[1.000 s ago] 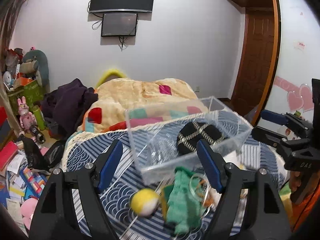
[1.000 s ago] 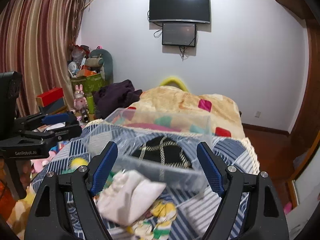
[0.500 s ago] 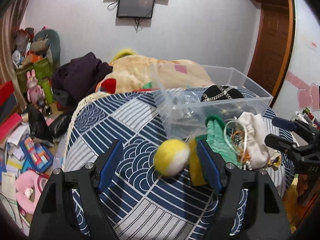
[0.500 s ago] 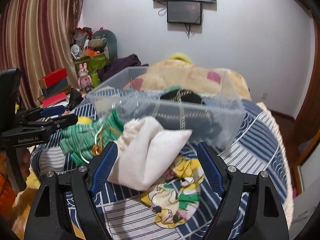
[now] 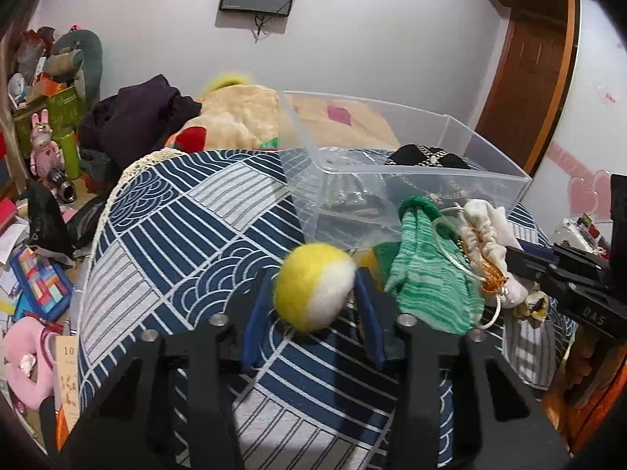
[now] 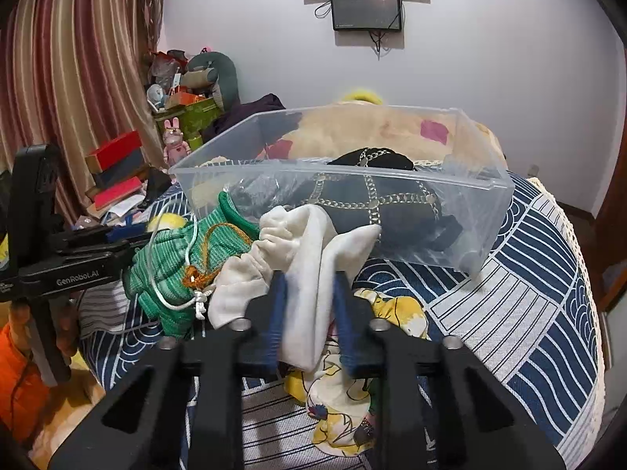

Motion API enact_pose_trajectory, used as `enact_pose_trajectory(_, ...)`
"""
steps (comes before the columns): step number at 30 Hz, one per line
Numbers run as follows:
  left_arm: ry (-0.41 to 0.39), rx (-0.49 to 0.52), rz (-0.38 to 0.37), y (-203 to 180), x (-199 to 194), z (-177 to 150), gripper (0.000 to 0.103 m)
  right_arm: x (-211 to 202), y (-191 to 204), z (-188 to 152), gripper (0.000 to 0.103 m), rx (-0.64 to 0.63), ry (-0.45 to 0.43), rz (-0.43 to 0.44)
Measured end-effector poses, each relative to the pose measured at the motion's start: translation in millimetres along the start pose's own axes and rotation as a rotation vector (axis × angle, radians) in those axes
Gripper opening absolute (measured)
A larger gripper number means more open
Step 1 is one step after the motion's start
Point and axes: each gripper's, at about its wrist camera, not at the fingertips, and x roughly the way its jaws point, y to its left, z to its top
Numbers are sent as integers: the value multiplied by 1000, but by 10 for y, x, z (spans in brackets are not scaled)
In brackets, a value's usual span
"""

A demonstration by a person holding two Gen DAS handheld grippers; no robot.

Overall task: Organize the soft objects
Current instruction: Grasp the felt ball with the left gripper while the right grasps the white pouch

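Note:
My left gripper (image 5: pixel 313 286) is shut on a yellow and white fuzzy ball (image 5: pixel 313 288) on the blue patterned bed cover (image 5: pixel 188 235). My right gripper (image 6: pixel 309 301) is shut on a white cloth pouch (image 6: pixel 309 258); it also shows in the left wrist view (image 5: pixel 490 235). A green knitted piece (image 5: pixel 427 274) with a cord lies between them, seen too in the right wrist view (image 6: pixel 176 266). A clear plastic bin (image 6: pixel 462 211) stands just beyond, holding a black bag with chain trim (image 6: pixel 376 196). A yellow printed cloth (image 6: pixel 395 313) lies under my right gripper.
A beige quilt (image 5: pixel 243 117) and dark clothes (image 5: pixel 141 121) lie behind the bin. Cluttered floor and toys (image 5: pixel 39 274) are to the left of the bed. A door (image 5: pixel 529 78) is at the right. Boxes and curtain (image 6: pixel 113 164) stand at the left.
Both grippers moved down and forward onto the pile. The left closed on the yellow ball, the right closed on the white pouch.

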Motion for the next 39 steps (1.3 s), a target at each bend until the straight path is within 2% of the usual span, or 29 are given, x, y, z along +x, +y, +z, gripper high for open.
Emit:
enact_pose_trajectory(1, -4, 6, 3, -16, -5, -2, 39, -14, -2, 2, 12, 2, -5, 5)
enact_pose_trajectory(4, -6, 16, 3, -42, -12, -3, 37, -85, -10, 0, 10, 2, -30, 2)
enact_pose_trajectory(10, -32, 15, 14, -49, -143, 10, 36, -283, -61, 9, 8, 17, -89, -16)
enact_pose_trajectory(21, -159, 25, 7, -123, -553, 309, 36, -702, -208, 145, 6, 56, -224, -48)
enact_pose_trajectory(23, -178, 27, 0, -155, -593, 368, 36, -749, -195, 187, 6, 51, -231, -54)
enact_pose_trajectory(25, -187, 30, -3, -173, -623, 392, 36, -715, -186, 191, 6, 35, -194, -53)
enact_pose_trajectory(27, -190, 35, -7, -205, -637, 382, 36, -616, -176, 182, 10, 39, -149, -69)
enact_pose_trajectory(28, -186, 38, -10, -219, -636, 368, 36, -564, -175, 175, 18, 41, -127, -58)
enact_pose_trajectory(29, -183, 39, -13, -223, -628, 363, 36, -512, -177, 174, 32, 45, -109, -45)
enact_pose_trajectory(30, -177, 42, -17, -243, -628, 337, 36, -436, -165, 164, 40, 46, -90, -36)
enact_pose_trajectory(31, -175, 43, -18, -247, -626, 324, 36, -395, -164, 160, 53, 42, -84, -40)
enact_pose_trajectory(32, -171, 47, -19, -254, -620, 308, 36, -347, -144, 153, 56, 33, -79, -49)
enact_pose_trajectory(37, -161, 40, -26, -248, -597, 275, 36, -28, -152, 113, 56, 14, 27, -35)
enact_pose_trajectory(39, -162, 38, -29, -246, -590, 271, 36, 43, -169, 80, 48, 19, 45, -25)
